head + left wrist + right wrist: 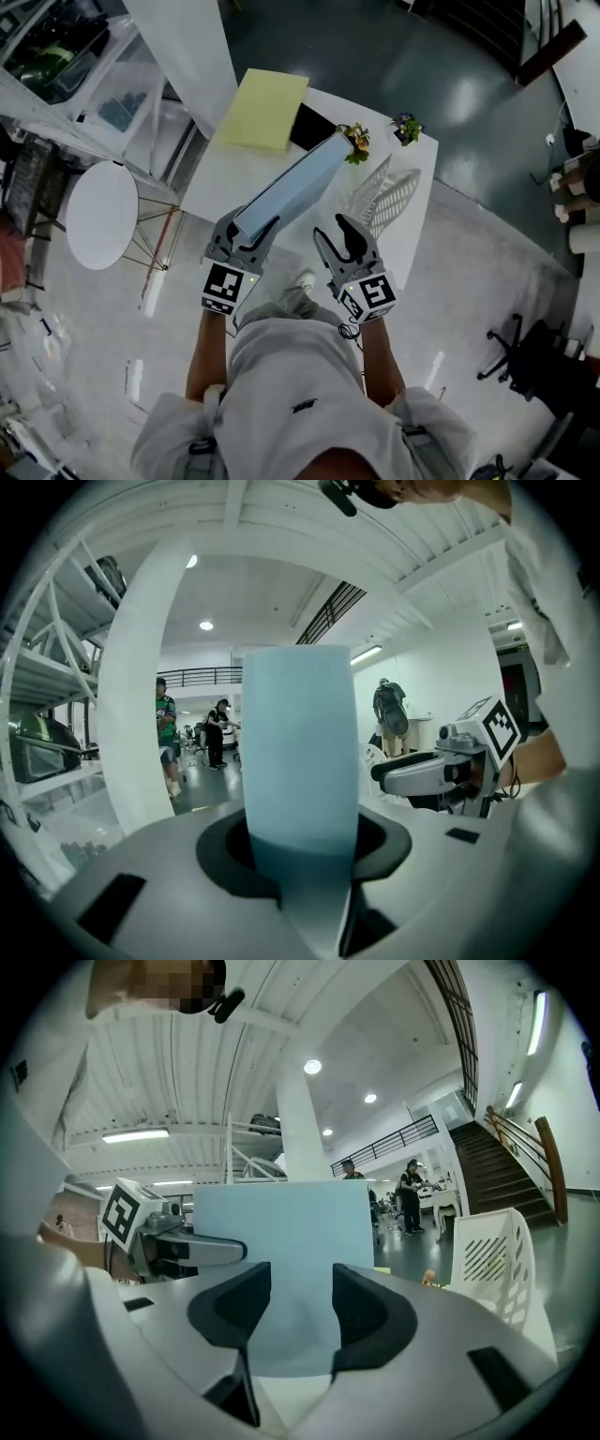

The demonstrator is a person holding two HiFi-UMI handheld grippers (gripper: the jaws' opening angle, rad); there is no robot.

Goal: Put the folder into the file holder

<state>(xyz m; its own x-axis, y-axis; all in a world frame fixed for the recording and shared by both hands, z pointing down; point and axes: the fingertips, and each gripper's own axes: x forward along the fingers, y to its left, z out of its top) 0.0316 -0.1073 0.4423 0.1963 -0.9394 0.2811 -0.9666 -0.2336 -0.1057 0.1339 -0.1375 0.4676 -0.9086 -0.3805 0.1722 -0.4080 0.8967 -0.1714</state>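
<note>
Light-blue folder [298,187] tilted above table [216,173], near end clamped in left gripper [251,232]. White slatted file holder [386,195] upright just right.

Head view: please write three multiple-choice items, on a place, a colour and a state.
1. The file holder stands: A on the floor; B on the white table; C on a chair.
2. The flat pad is: A red; B brown; C yellow.
3. The left hand-held gripper is: A shut on the blue folder; B open; C shut on a plant.
Answers: B, its base rests on the tabletop; C, it is plain yellow; A, the folder's end sits clamped between its jaws.
</note>
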